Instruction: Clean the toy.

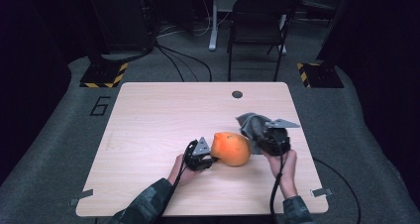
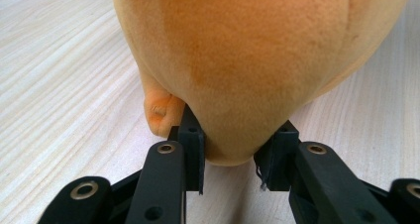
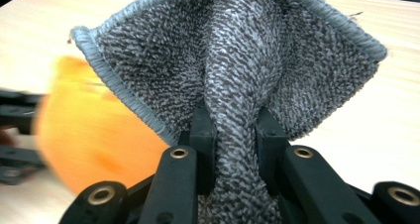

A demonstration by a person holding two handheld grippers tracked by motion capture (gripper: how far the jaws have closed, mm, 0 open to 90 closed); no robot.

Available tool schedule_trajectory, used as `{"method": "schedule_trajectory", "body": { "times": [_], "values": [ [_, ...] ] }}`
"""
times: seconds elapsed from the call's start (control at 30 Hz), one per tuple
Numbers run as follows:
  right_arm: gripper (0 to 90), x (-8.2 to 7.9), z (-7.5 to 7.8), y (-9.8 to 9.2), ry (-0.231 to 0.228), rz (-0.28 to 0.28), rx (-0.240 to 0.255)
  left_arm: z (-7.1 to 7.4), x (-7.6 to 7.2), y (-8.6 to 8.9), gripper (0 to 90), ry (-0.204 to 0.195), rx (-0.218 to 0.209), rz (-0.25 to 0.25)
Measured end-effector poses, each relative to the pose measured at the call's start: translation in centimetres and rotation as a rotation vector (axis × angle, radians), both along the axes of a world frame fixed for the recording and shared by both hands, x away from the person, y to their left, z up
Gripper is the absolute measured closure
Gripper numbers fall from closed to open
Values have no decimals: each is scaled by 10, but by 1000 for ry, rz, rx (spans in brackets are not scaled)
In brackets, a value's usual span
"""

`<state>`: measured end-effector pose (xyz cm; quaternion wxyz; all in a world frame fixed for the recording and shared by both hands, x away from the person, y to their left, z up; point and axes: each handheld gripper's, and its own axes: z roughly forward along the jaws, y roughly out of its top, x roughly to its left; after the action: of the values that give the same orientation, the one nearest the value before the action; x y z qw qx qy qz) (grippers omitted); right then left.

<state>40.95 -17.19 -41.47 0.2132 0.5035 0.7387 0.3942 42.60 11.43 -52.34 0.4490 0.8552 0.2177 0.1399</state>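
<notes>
Person wearing camouflage sleeves, carrying 2 black handheld grippers

Mottled green camouflage sleeves (image 1: 148,204) are covering both forearms; each black gripper, left gripper (image 1: 210,158) and right gripper (image 1: 257,135), is carrying a grey 3-cornered plate (image 1: 281,123) and trailing a black cable (image 1: 273,194), while brass-ringed rivets (image 2: 166,148) are dotting the black jaw links.

Orange plush fruit (image 1: 231,148) lies on its side beside bunched grey cloth (image 1: 251,125)
</notes>
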Motion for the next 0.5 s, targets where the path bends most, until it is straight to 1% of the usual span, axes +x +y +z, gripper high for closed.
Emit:
{"method": "schedule_trajectory", "body": {
  "times": [0.07, 0.1, 0.13, 0.17, 0.2, 0.23, 0.27, 0.3, 0.33, 0.37, 0.4, 0.43, 0.5],
  "values": [
    [754, -5, -2, -26, 6, -75, -22, 0, 0, 0, 690, -6, 3, 0],
    [754, -7, -8, -39, 22, -102, -11, 0, 0, 0, 690, -6, 3, 1],
    [754, -8, -15, -51, 57, -129, 8, 0, 0, 0, 691, -5, 3, 2],
    [754, -9, -24, -62, 78, -147, 11, 0, -1, 0, 690, -7, 2, 2],
    [752, -10, -32, -69, 105, -169, 7, 0, -1, 0, 692, -11, 3, 1],
    [750, -9, -38, -76, 131, -178, -4, 0, -1, 0, 692, -13, 1, 1],
    [749, -9, -43, -81, 151, -191, -14, 0, -1, 0, 691, -16, -4, 1],
    [746, -9, -45, -86, 157, -198, -21, 0, -1, 0, 693, -18, -6, -2],
    [744, -9, -46, -89, 165, -207, -7, 0, -1, 0, 692, -21, -9, -5],
    [744, -9, -47, -93, 161, -207, 3, 0, -1, 0, 692, -22, -12, -3],
    [743, -9, -47, -94, 163, -213, 14, 0, -2, 0, 692, -22, -11, -3],
    [742, -8, -47, -94, 163, -212, 13, 0, -2, 0, 692, -33, -9, -5],
    [741, -7, -49, -91, 168, -203, 9, 0, -3, 0, 697, -40, -7, -7]
  ]
}}
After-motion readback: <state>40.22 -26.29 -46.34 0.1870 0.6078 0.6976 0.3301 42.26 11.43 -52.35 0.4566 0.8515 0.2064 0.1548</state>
